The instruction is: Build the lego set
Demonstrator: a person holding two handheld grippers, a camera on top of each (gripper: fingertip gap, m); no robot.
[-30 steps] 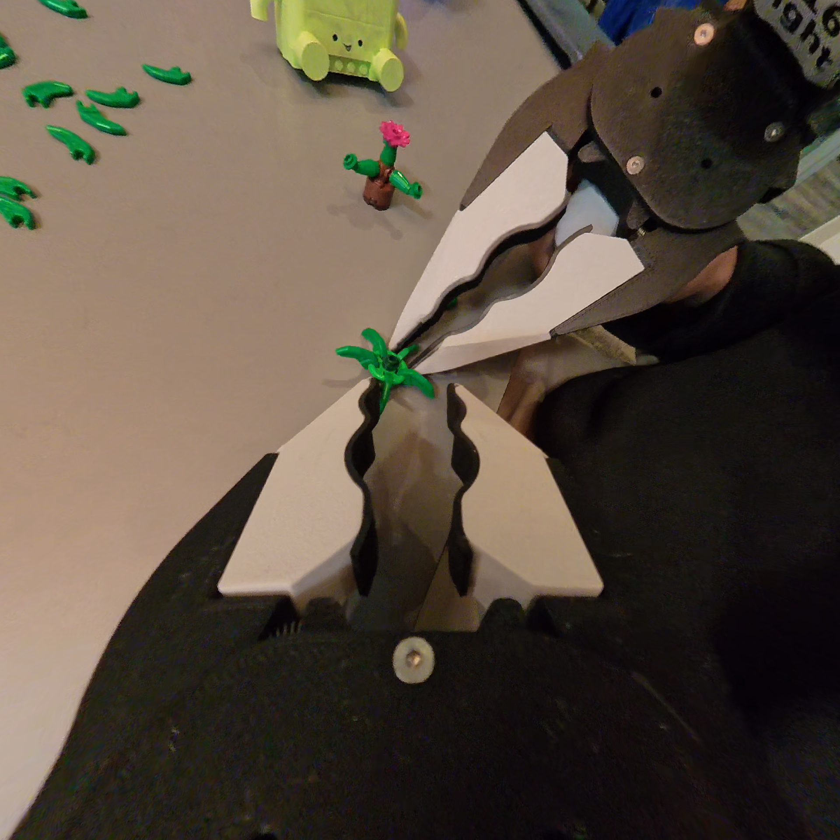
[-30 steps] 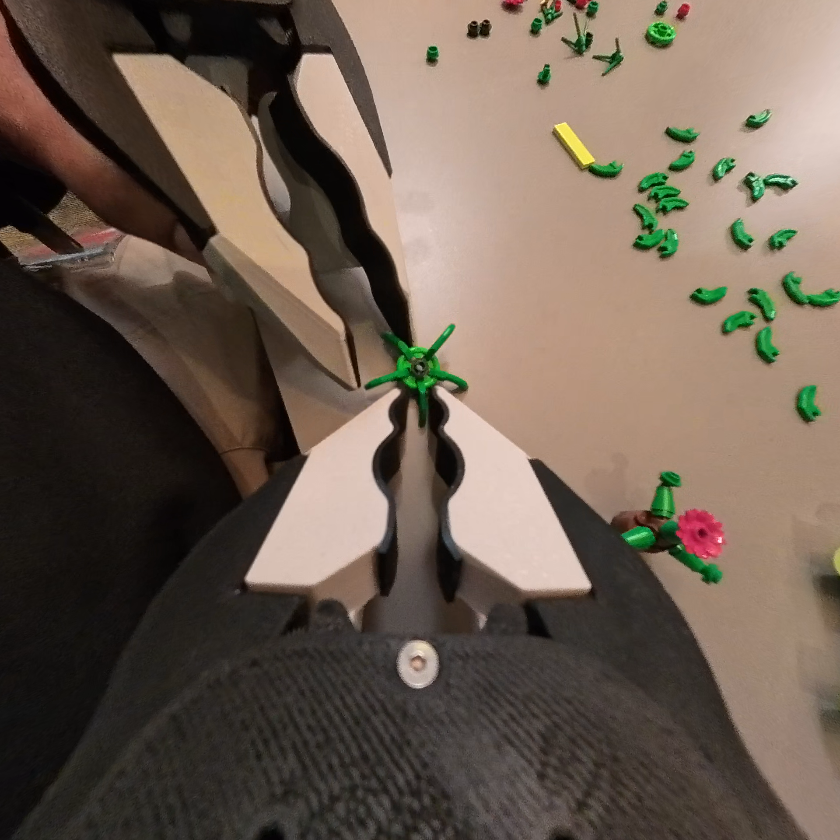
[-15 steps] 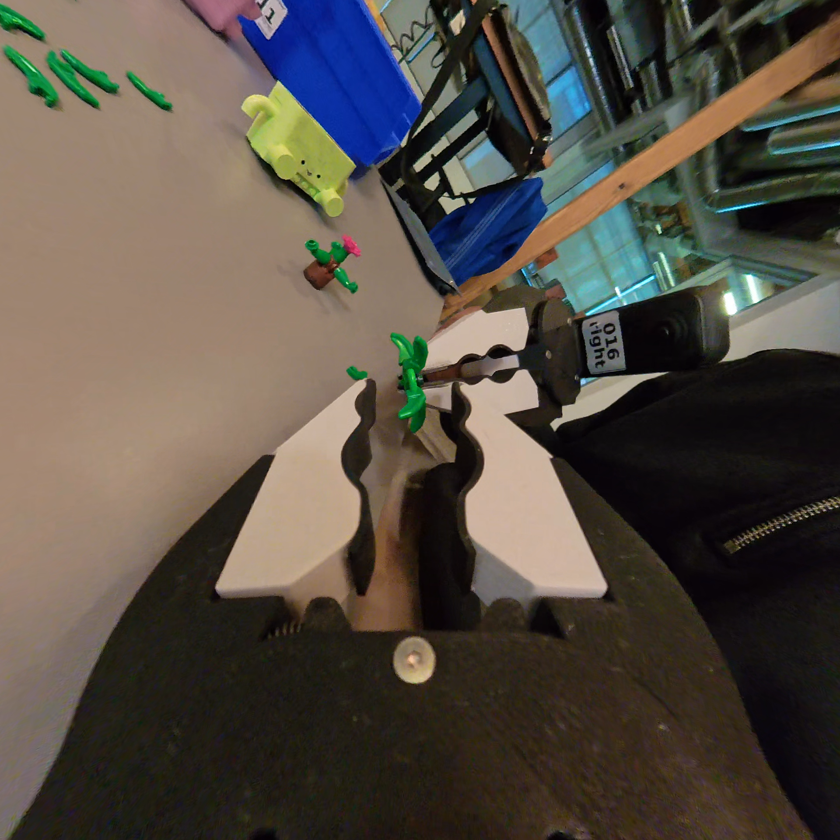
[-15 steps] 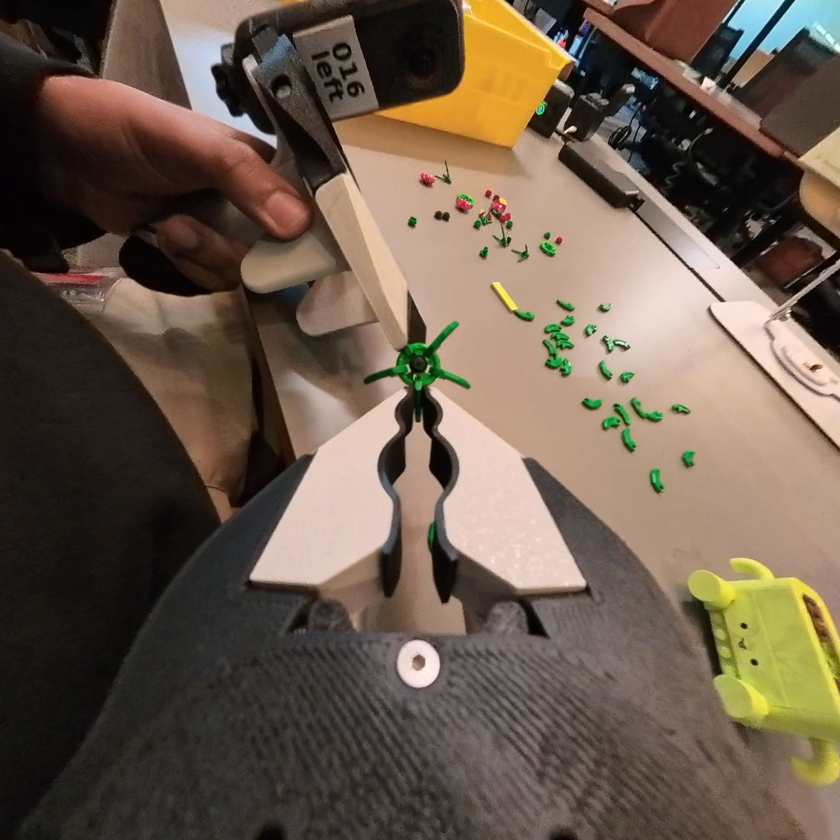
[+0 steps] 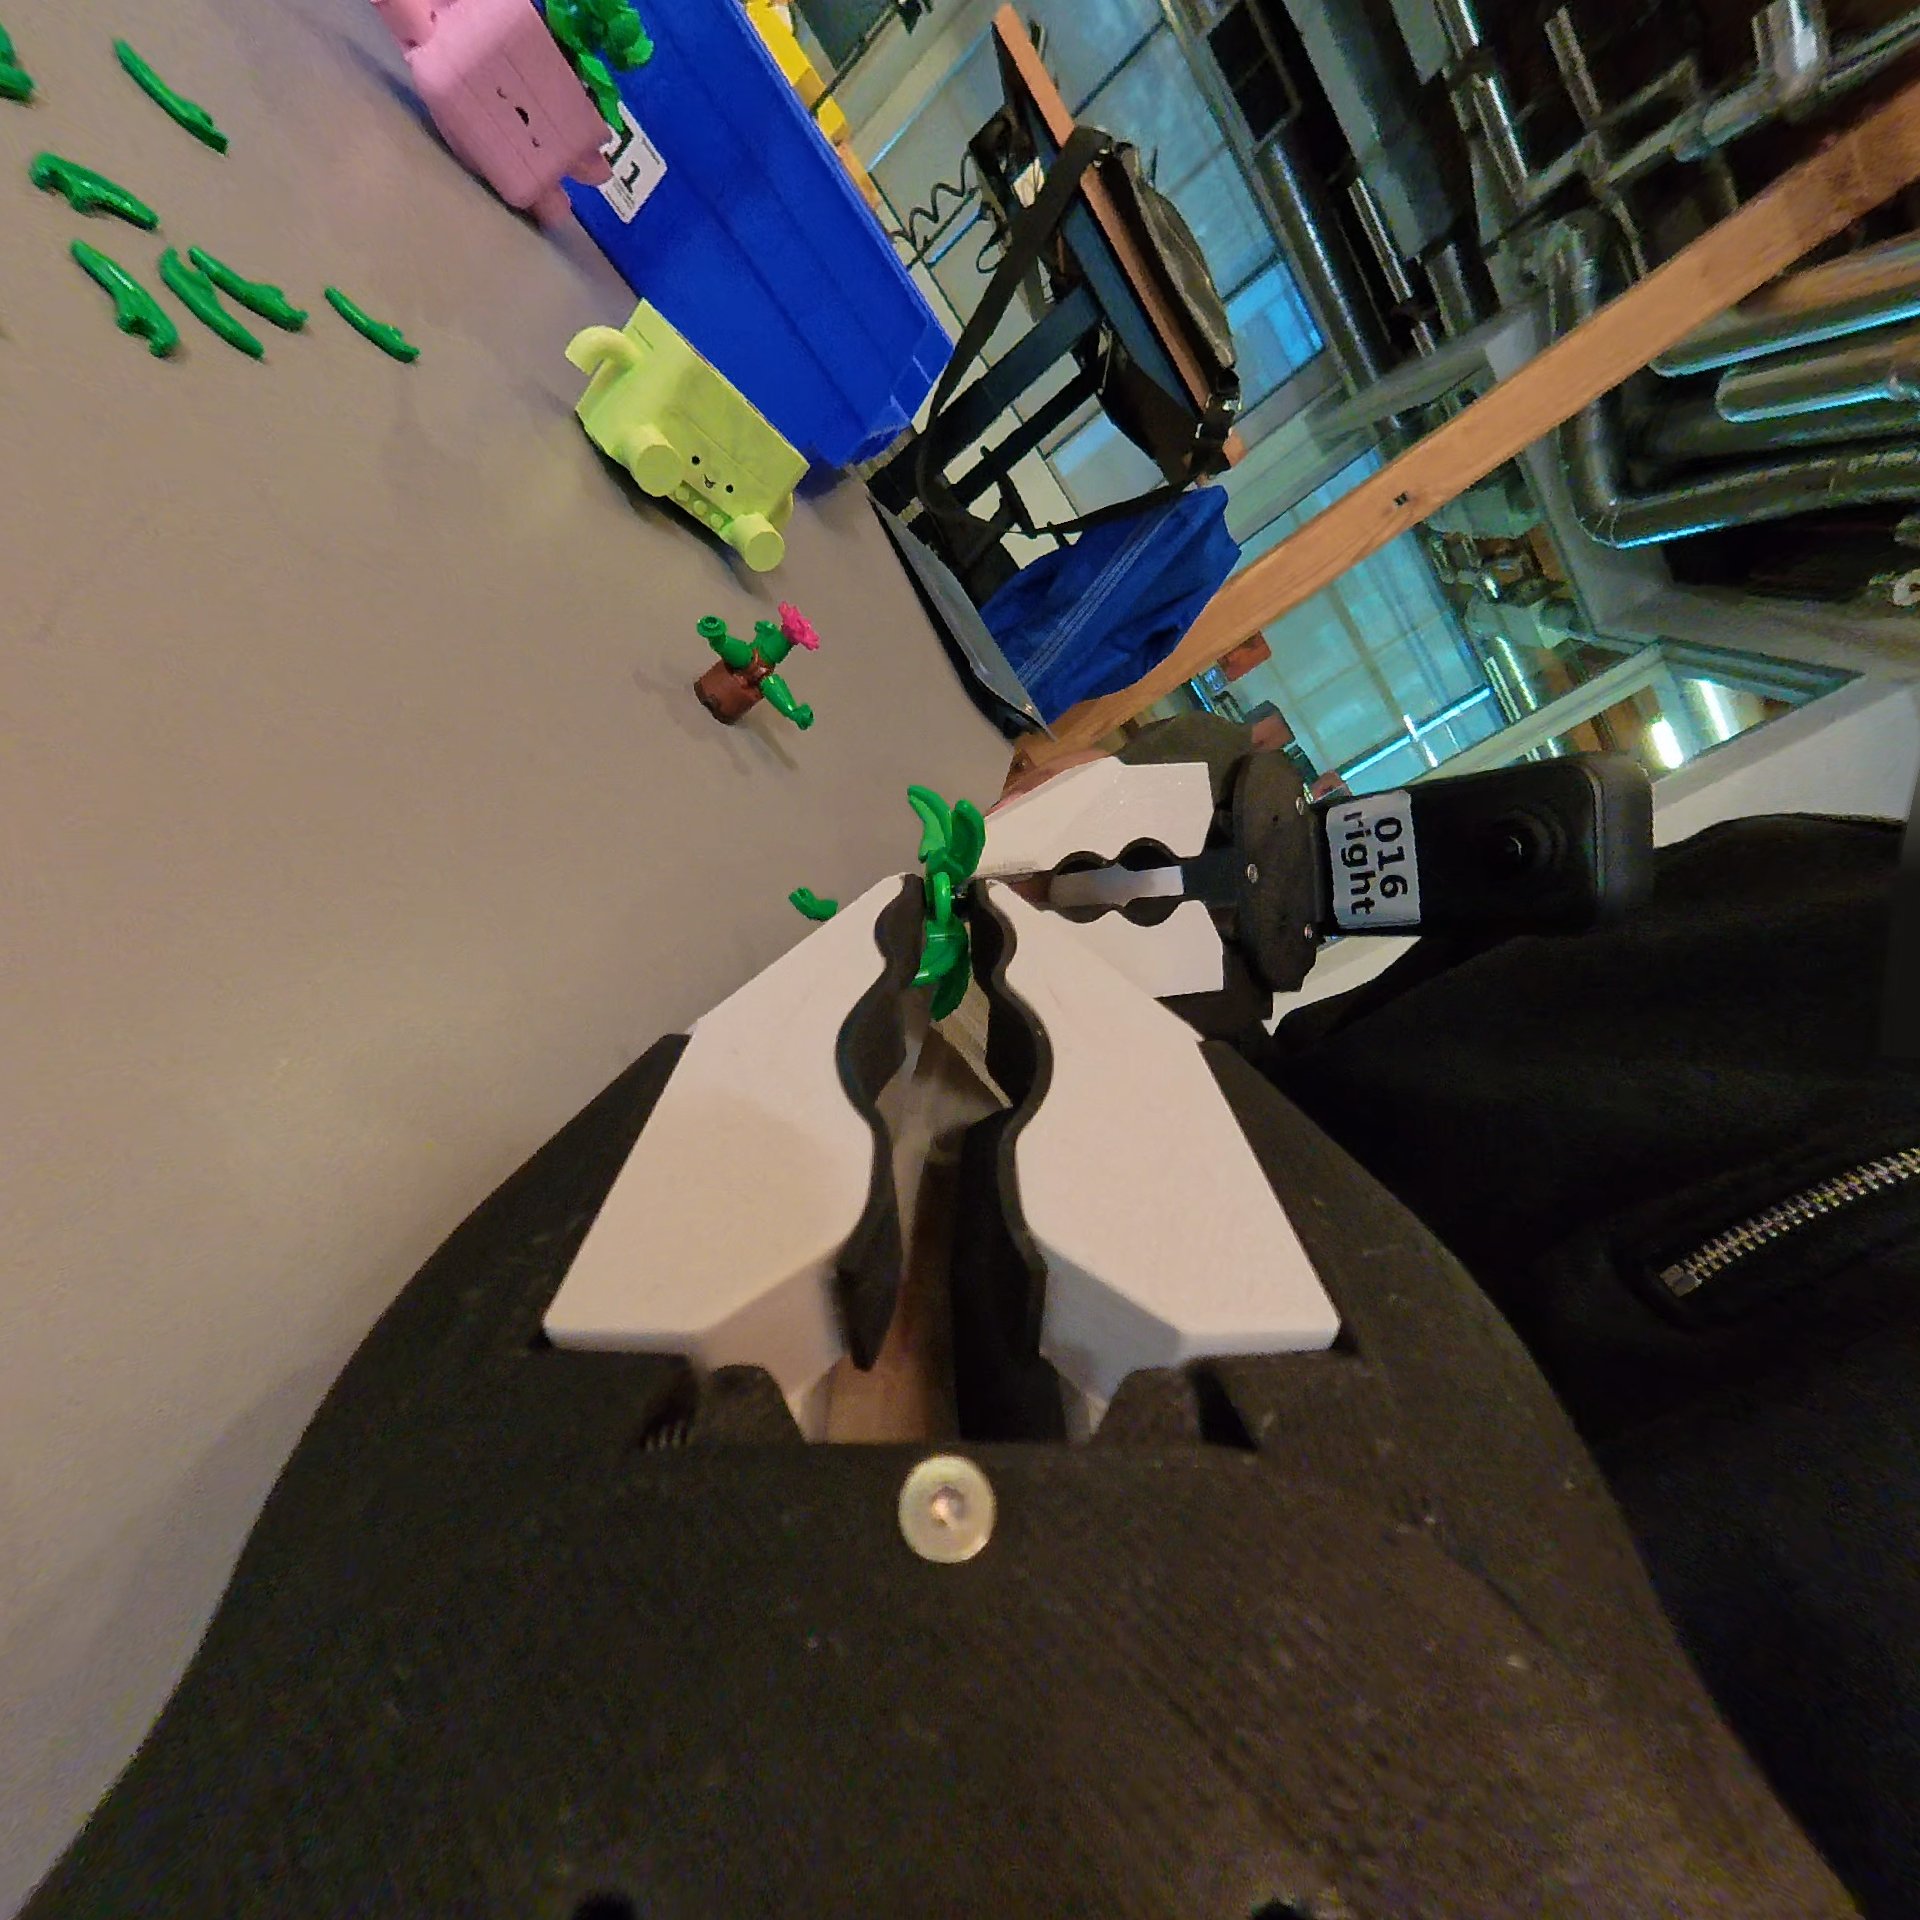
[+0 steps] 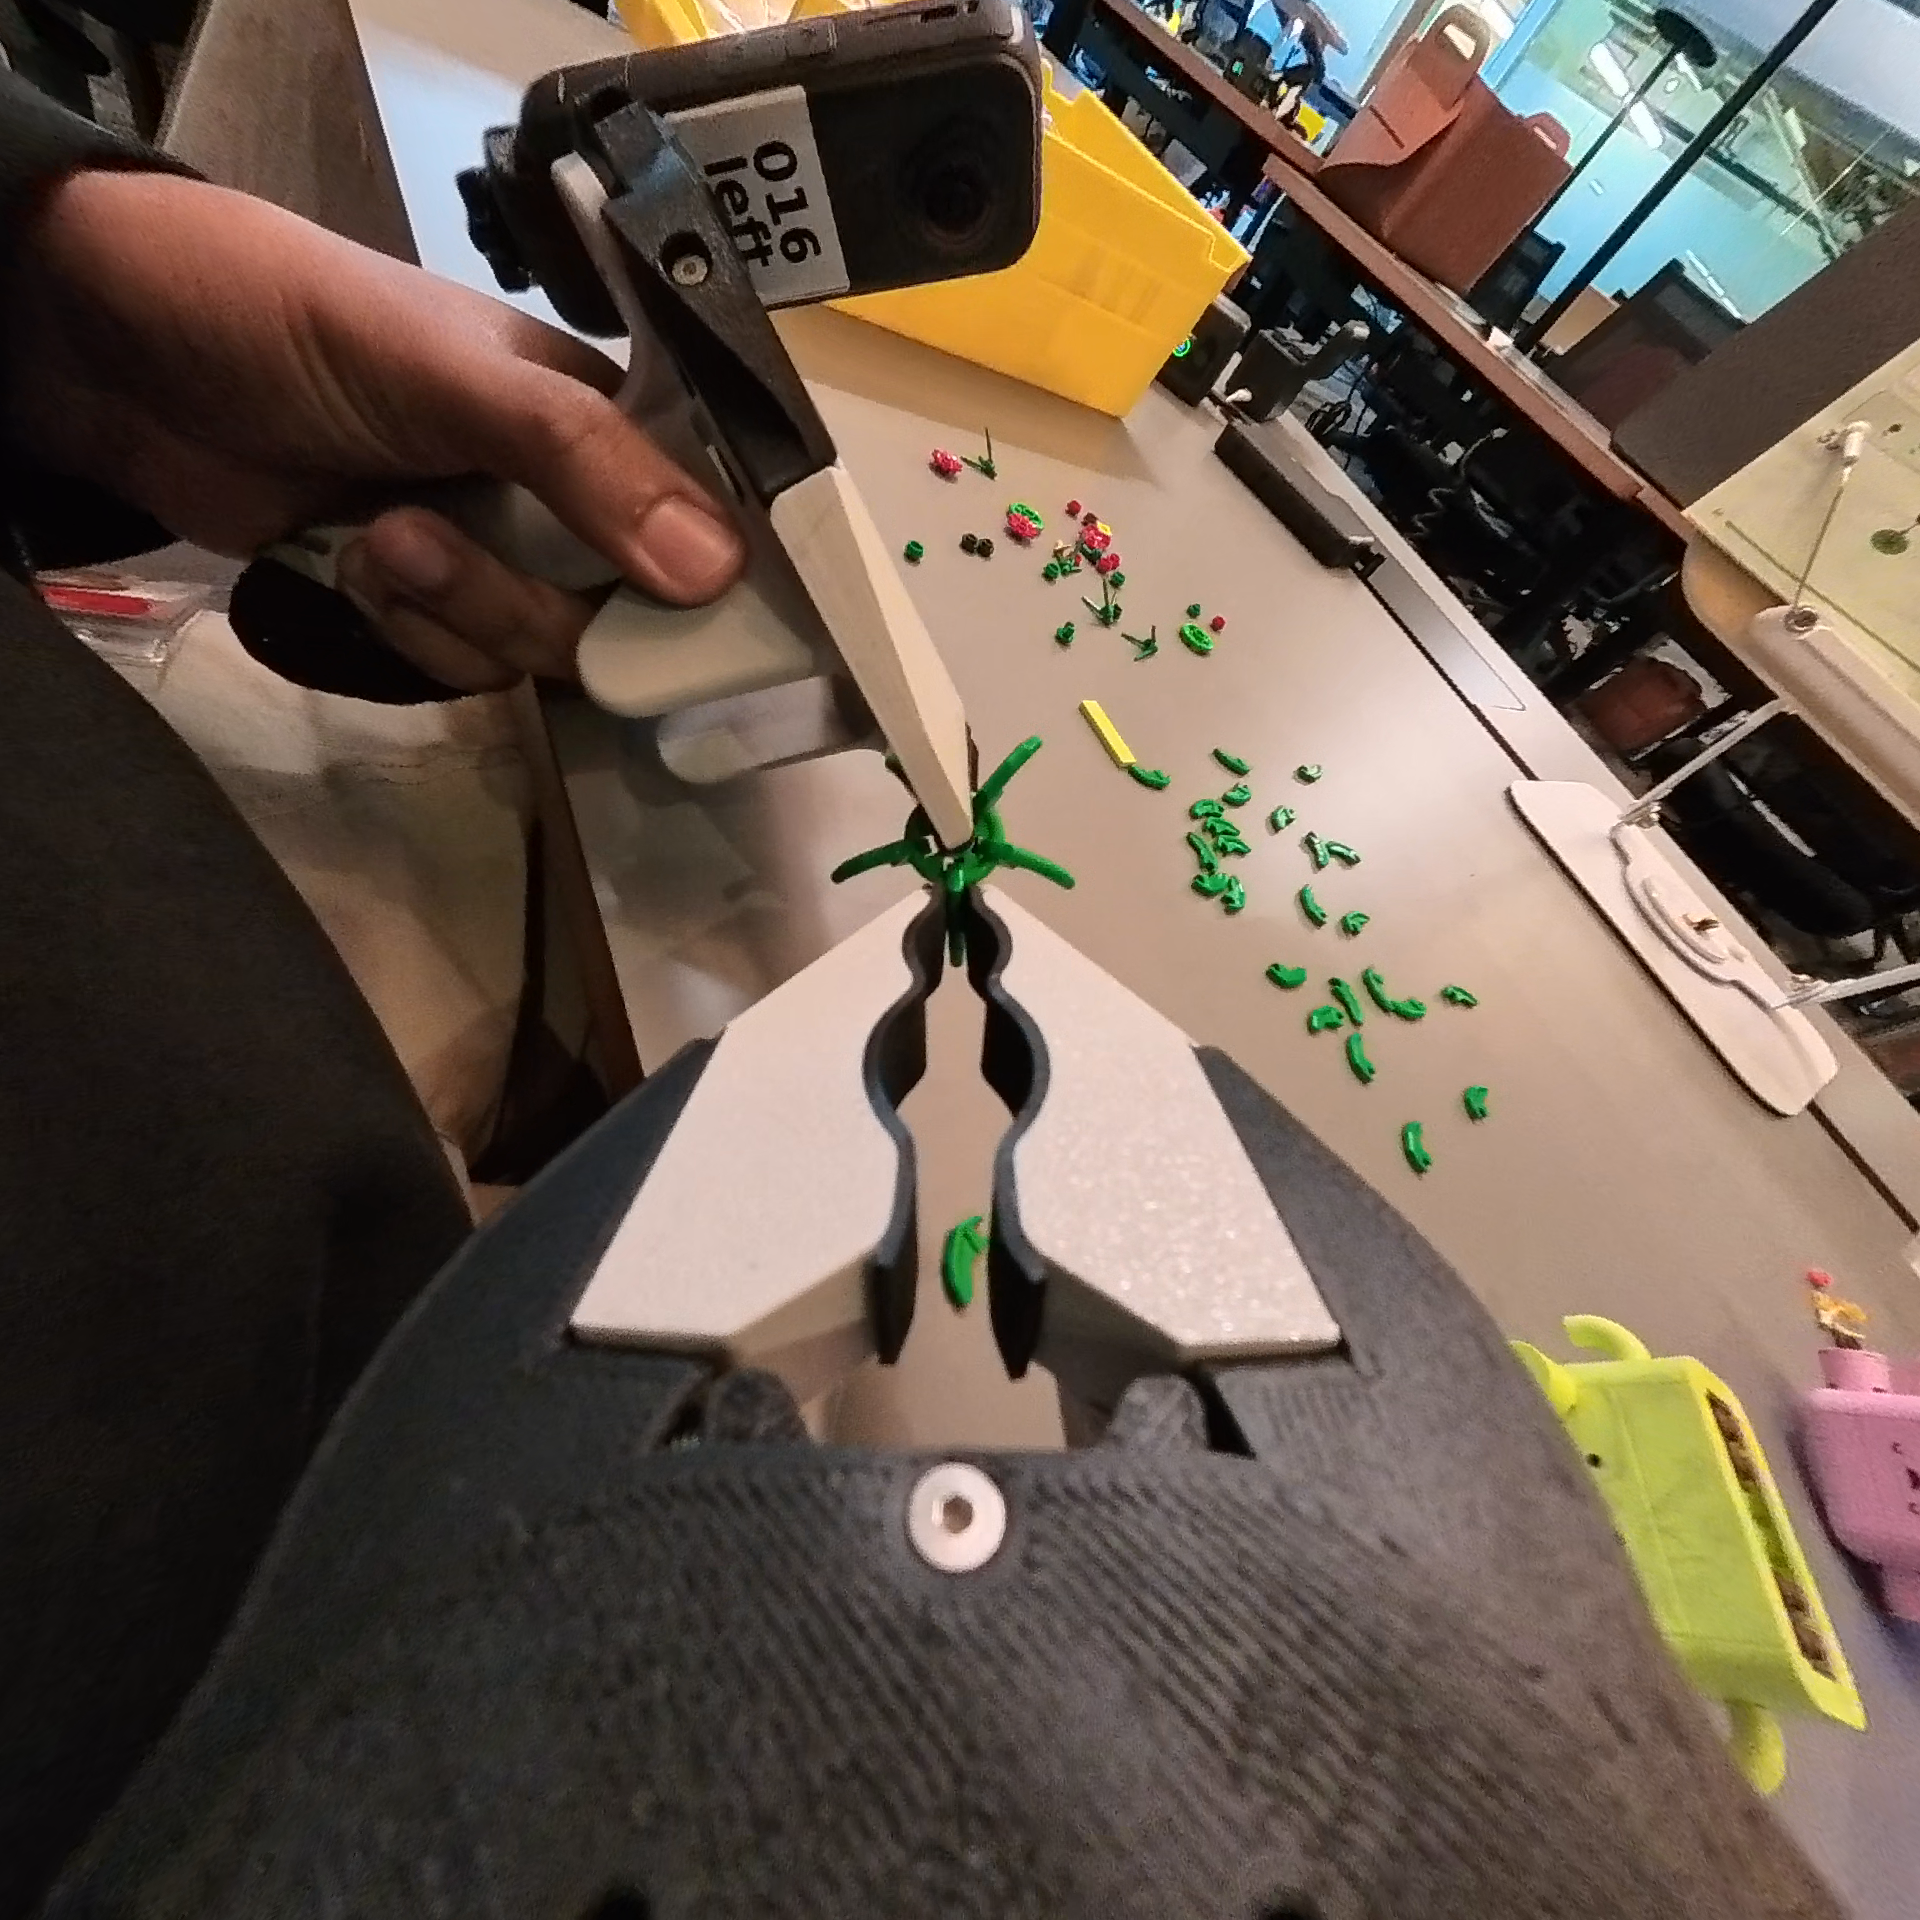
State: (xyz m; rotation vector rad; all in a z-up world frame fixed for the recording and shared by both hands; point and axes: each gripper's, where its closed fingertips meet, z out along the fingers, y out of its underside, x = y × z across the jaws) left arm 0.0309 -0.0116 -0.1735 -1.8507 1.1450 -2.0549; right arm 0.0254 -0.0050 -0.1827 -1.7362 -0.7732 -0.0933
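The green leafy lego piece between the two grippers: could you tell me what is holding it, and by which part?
Both grip the green leafy piece: the right gripper pinches a lower leaf, the left gripper its middle.

Leaf piece (image 6: 951, 854) glossy green plastic. Gripper fingers (image 5: 1153, 1174) matt white plastic, black wavy pads; body (image 5: 935, 1714) rough black printed plastic, shiny metal screw (image 5: 945, 1508). Table (image 5: 260, 831) smooth matt grey. Blue bin (image 5: 748, 239) glossy plastic. Beam (image 5: 1507, 416) wood.

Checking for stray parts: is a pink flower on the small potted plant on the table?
Yes, the potted plant carries a pink flower at its top.
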